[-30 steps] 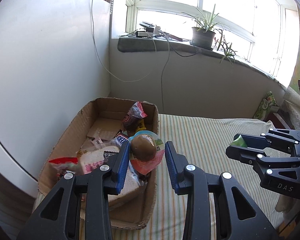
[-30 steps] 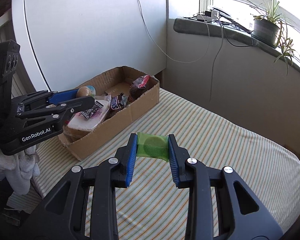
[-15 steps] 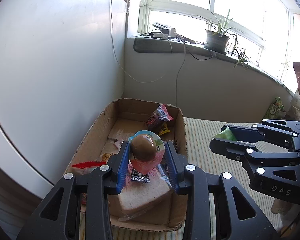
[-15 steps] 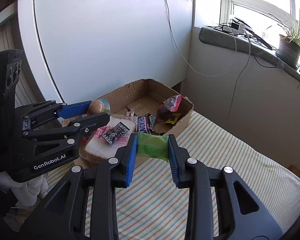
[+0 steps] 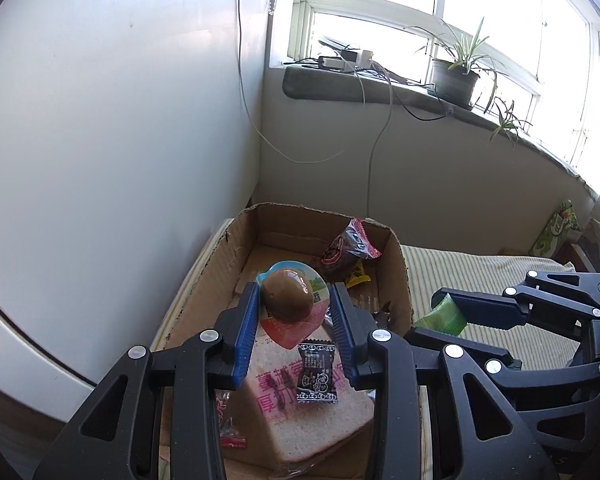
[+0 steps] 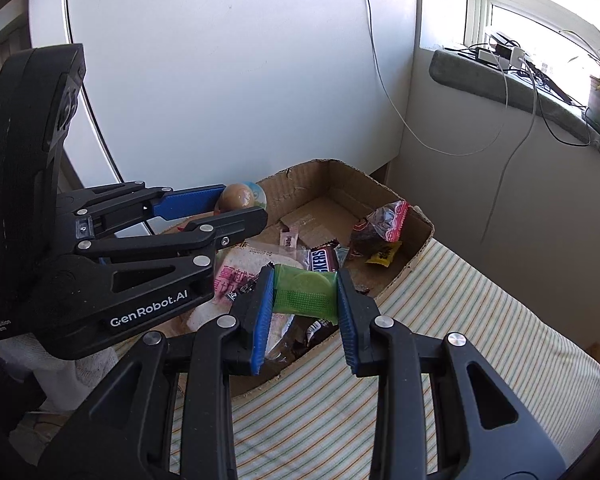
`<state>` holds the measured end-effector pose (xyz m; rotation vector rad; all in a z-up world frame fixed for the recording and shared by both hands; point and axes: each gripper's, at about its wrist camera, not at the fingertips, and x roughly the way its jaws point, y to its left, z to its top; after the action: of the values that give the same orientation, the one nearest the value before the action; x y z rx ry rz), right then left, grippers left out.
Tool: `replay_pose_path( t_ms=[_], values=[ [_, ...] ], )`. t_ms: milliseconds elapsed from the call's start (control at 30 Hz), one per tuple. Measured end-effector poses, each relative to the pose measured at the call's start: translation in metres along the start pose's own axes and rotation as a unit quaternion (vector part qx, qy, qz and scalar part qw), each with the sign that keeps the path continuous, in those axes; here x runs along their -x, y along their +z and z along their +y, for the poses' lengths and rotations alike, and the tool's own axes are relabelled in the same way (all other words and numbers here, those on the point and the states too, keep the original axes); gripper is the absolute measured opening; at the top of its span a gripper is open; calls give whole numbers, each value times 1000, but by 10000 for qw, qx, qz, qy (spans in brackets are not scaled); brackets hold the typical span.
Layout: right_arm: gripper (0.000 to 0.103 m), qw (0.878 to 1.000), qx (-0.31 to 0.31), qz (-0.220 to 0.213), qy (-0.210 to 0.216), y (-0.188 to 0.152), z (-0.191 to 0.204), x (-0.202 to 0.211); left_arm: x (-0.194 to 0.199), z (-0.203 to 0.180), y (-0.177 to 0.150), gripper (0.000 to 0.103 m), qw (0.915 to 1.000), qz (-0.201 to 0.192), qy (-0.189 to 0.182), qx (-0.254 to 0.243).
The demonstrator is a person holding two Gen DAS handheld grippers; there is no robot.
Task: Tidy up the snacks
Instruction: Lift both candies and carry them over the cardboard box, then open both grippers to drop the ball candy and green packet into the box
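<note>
My left gripper (image 5: 293, 309) is shut on a packaged brown egg (image 5: 288, 296) and holds it above the open cardboard box (image 5: 400, 264). It also shows in the right wrist view (image 6: 240, 200). My right gripper (image 6: 304, 292) is shut on a green snack packet (image 6: 305, 292) and holds it over the box's near edge (image 6: 416, 256). The packet also shows in the left wrist view (image 5: 442, 318). In the box lie a wrapped bread slice (image 5: 300, 412), a small black sachet (image 5: 316, 372), a Snickers bar (image 6: 322, 260) and a dark red-topped bag (image 5: 346, 248).
The box sits at the corner of a striped cloth surface (image 6: 460, 340) against a white panel (image 5: 120, 140). A windowsill (image 5: 380, 88) with cables and a potted plant (image 5: 456, 76) runs behind. A green packet (image 5: 556, 228) lies far right.
Both grippers have moved toward and over the box with their snacks held. The box now lies directly under the left gripper, and the right gripper is close beside it.
</note>
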<state>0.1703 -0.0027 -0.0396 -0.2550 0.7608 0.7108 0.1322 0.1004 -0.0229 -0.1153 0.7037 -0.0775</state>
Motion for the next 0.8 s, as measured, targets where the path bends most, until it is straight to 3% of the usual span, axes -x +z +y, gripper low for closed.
replay_pose_path(
  t_ms=[667,800],
  values=[
    [32,9995,6,210,215,-4,5,-22,-13,5,7,37,9999,91,74,71],
    [37,9995,68,214,239,-5,7,-22,-15,6,8,37,9999,106,81,78]
  ],
)
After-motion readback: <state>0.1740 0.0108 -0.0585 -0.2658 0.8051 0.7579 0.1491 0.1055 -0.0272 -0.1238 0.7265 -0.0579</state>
